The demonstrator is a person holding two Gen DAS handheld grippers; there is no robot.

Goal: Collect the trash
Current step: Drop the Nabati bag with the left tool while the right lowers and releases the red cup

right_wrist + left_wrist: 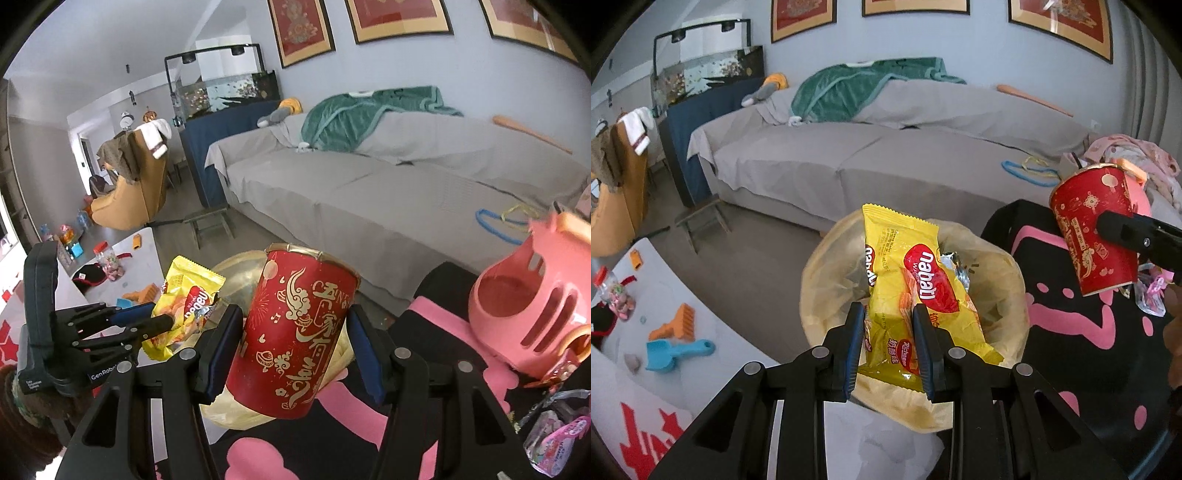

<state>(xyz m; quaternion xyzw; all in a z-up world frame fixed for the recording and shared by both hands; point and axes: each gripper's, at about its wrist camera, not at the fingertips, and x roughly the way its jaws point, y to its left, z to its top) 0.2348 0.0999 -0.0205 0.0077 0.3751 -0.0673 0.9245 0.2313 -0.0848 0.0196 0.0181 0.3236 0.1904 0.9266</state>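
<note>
My left gripper (888,314) is shut on a yellow snack wrapper (916,273) with a red logo. It holds the wrapper over the mouth of a trash bin (820,280) lined with a yellowish bag. In the right wrist view the same wrapper (184,295) hangs from the left gripper (159,317) at the left. My right gripper (293,317) is shut on a red paper cup (295,332) with gold patterns, held upright and slightly tilted, just right of the bin (236,269). From the left wrist view the cup (1093,229) appears at the right with one black finger (1123,230) on it.
A black mat with pink shapes (1052,332) lies right of the bin, with a pink plastic basket (517,306) and a clear packet (554,443) on it. A white table (713,332) with a blue shovel (676,354) and an orange rake is to the left. A grey sofa (886,155) stands behind.
</note>
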